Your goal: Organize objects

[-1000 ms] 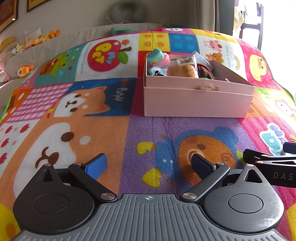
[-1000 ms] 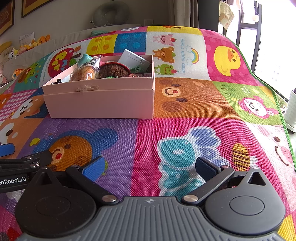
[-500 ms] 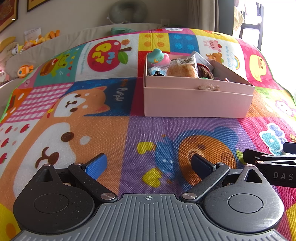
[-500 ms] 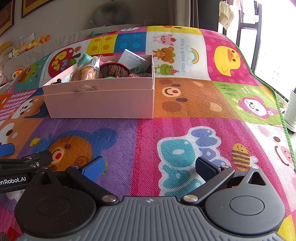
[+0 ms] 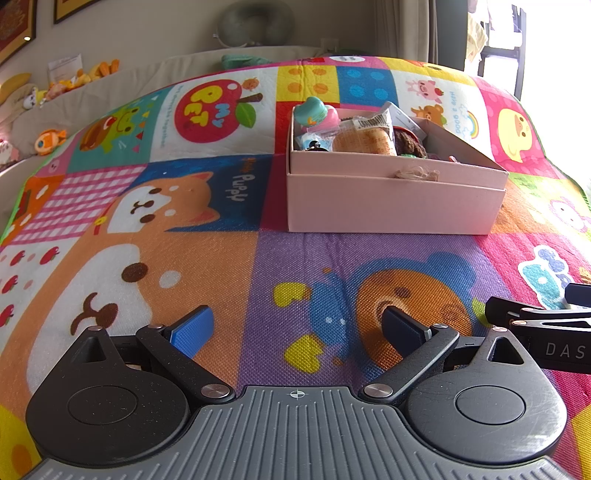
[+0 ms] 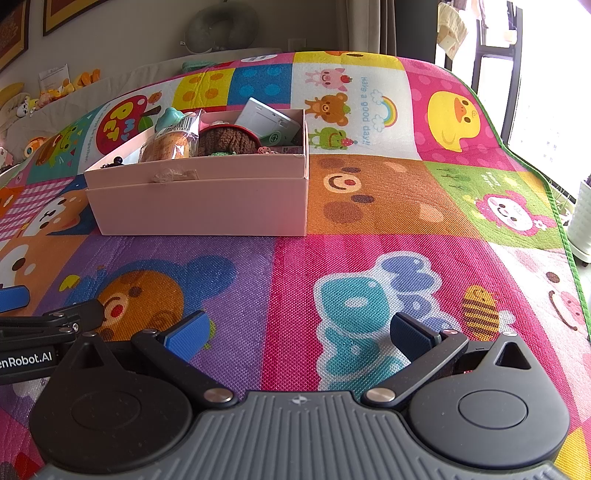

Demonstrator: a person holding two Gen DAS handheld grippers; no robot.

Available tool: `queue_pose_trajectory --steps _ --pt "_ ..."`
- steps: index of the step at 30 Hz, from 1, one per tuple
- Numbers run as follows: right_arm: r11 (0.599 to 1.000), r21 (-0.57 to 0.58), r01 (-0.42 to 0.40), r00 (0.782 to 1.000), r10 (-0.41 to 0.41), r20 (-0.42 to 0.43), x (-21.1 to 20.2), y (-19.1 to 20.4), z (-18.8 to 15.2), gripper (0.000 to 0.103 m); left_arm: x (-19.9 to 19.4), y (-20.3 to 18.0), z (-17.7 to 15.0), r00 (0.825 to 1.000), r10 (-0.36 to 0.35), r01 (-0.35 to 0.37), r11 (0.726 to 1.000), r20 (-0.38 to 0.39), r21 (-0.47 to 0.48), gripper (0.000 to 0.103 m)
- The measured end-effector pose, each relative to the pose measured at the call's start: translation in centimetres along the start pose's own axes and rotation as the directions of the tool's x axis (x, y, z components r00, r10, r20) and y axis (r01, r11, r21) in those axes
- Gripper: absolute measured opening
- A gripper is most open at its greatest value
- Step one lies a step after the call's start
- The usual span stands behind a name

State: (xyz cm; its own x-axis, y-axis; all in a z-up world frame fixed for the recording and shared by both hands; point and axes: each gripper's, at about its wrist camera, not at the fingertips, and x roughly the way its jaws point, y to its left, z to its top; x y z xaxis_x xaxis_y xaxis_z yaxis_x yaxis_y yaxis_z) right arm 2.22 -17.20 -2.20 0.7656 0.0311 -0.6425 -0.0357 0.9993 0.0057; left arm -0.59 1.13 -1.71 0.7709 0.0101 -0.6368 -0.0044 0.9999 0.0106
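A pink cardboard box (image 5: pixel 391 199) (image 6: pixel 207 206) stands on the cartoon play mat. Inside it lie a teal and pink toy (image 5: pixel 314 110), a wrapped bread bun (image 5: pixel 365 138) (image 6: pixel 168 146), a brown knitted item (image 6: pixel 227 138) and a white card (image 6: pixel 267 123). My left gripper (image 5: pixel 297 328) rests low over the purple patch in front of the box, open, with nothing between its blue pads. To the right of it my right gripper (image 6: pixel 297 330) hovers over the pink patch, also open and holding nothing. Each gripper shows at the edge of the other's view.
The play mat (image 5: pixel 147 229) spreads wide around the box. Soft toys (image 5: pixel 48 138) line a beige ledge at the far left. A neck pillow (image 6: pixel 221 26) sits at the back wall. At the right the mat's green edge (image 6: pixel 554 206) borders a bright window and a white pot (image 6: pixel 581 229).
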Motion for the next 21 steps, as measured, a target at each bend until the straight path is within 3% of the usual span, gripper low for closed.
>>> queue_pose_trajectory --steps 21 --pt "1.0 0.0 0.0 1.0 0.0 0.0 0.0 -0.05 -0.02 0.103 0.78 0.16 0.64 1.0 -0.016 0.016 1.0 -0.01 0.0 0.103"
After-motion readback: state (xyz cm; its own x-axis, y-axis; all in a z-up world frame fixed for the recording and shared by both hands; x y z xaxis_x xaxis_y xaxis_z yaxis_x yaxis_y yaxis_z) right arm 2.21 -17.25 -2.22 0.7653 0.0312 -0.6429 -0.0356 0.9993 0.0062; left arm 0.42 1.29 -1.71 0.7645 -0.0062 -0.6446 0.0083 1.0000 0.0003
